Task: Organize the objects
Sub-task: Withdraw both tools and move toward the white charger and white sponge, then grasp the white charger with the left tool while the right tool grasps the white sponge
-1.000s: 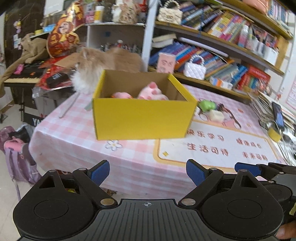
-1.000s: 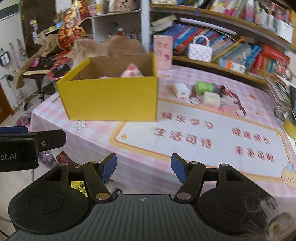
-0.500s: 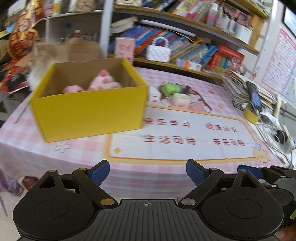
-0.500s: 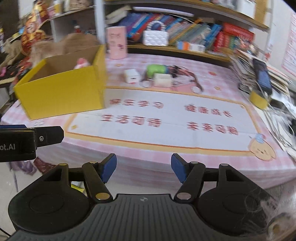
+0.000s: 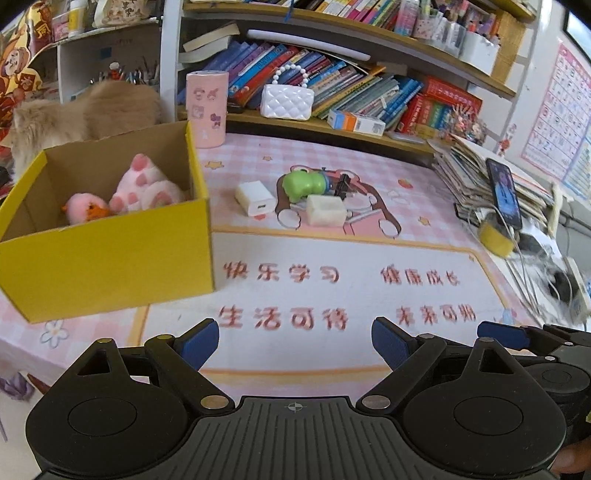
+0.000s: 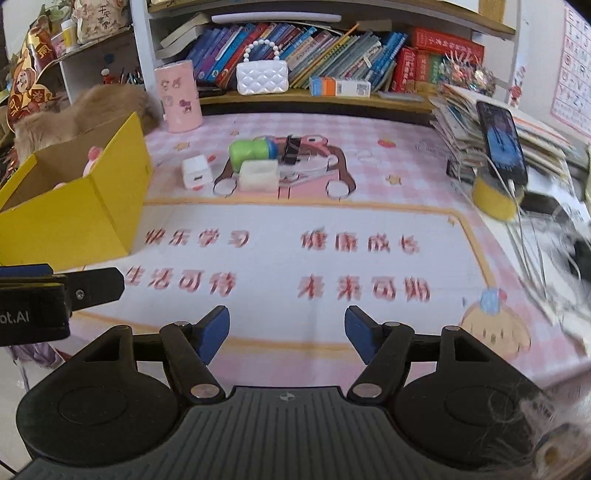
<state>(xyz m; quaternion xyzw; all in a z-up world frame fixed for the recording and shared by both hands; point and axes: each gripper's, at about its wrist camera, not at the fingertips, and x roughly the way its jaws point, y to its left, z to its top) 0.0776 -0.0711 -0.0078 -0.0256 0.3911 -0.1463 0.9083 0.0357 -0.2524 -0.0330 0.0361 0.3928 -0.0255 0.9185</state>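
Now, left wrist: our left gripper (image 5: 295,339) spread, empty; yellow box (image 5: 110,254) near-left, plush toys (image 5: 142,190) inside. Right wrist: right gripper (image 6: 287,331) spread, empty; white charger (image 6: 197,172), green toy (image 6: 248,150) loose beyond. Approach step; next, reach for one.

Even, bright daylight fills both views, with only soft, short shadows under the yellow box (image 5: 110,254) and the small items on the desk (image 5: 369,295). Fisheye bending curves the shelf (image 5: 332,29) toward 12 o'clock, and black corners vignette each frame. Motion blur smears the printed characters (image 6: 280,266) and the cables (image 6: 535,266) at 3 o'clock in the right wrist view; the left view is sharper.
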